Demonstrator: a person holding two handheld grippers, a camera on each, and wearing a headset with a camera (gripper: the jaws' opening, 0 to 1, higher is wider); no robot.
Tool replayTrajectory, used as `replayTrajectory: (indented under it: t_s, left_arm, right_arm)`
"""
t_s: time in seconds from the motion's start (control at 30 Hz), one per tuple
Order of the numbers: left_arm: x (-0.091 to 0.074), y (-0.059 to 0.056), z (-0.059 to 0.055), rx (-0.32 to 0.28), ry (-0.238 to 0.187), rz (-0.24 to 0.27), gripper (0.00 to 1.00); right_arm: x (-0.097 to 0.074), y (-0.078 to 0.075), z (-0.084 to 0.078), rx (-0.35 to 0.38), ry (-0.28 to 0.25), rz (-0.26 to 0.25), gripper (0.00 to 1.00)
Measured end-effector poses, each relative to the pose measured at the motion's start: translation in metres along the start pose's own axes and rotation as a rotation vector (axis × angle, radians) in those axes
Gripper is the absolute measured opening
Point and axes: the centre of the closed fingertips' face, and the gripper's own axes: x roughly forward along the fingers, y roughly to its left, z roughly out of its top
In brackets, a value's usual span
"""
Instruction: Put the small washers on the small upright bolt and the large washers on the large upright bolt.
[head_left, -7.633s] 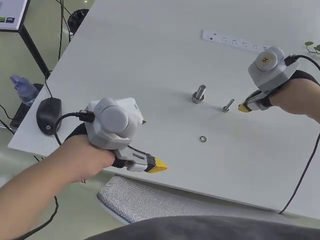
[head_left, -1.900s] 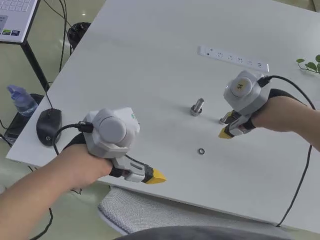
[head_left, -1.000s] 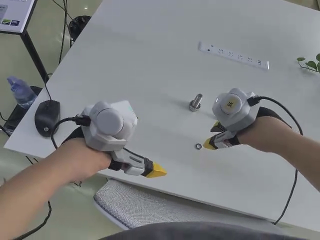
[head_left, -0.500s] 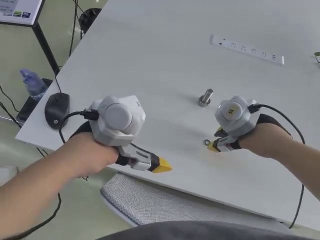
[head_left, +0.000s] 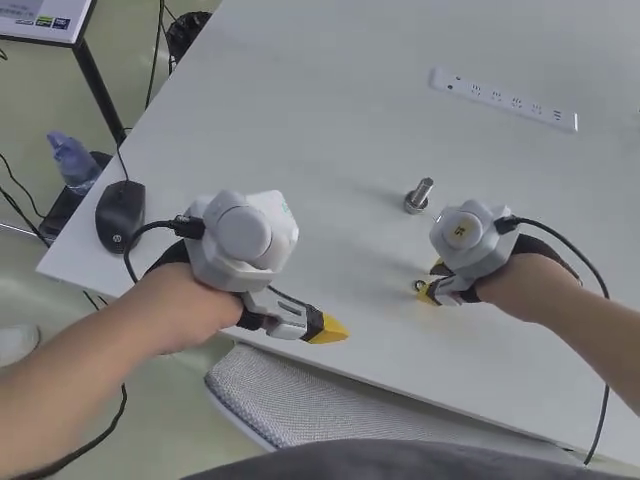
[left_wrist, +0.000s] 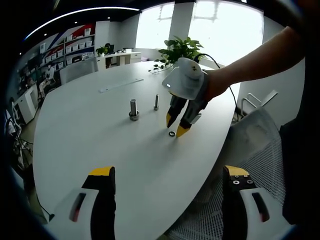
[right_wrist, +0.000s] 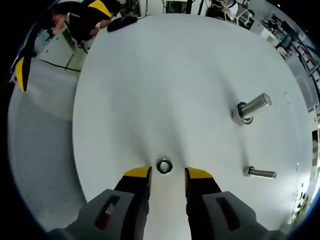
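Note:
A small steel washer (right_wrist: 164, 166) lies flat on the white table (head_left: 300, 110), right at the tips of my right gripper (right_wrist: 168, 173), which is open with a yellow fingertip on either side of it. From the head view that gripper (head_left: 432, 290) points down at the washer (head_left: 420, 287). The large bolt (right_wrist: 251, 108) and the small bolt (right_wrist: 261, 173) stand upright beyond it; the large bolt (head_left: 419, 195) has a ring at its base. My left gripper (left_wrist: 169, 172) is open and holds nothing, hovering at the table's near edge (head_left: 325, 328), looking at the right gripper (left_wrist: 177, 125), the washer (left_wrist: 172, 134) and both bolts.
A white power strip (head_left: 505, 97) lies far back on the table. A black mouse (head_left: 120, 215) sits at the left edge, with a bottle (head_left: 75, 160) on the floor beyond. A grey mesh chair (head_left: 300, 395) is under the near edge.
My right gripper has come away from the small bolt, moved left and toward me, and lowered so its tips bracket the washer. The left gripper has stayed put; the head camera shifted.

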Motion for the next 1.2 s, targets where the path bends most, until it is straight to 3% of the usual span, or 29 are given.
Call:
replayTrajectory:
  t_s: [0.5,0.83,1.2]
  left_arm:
    - [0.002,-0.008,-0.013,-0.002,0.023,-0.021,0.85]
    - [0.005,-0.010,-0.015,-0.007,0.034,-0.032,0.82]
    - [0.006,-0.005,-0.011,-0.006,0.036,-0.033,0.79]
  right_arm:
    - [0.007,-0.002,0.000,0.018,0.005,0.009,0.20]
    - [0.013,-0.008,0.000,0.013,0.111,0.009,0.15]
    - [0.012,-0.007,-0.001,-0.018,0.149,0.000,0.13]
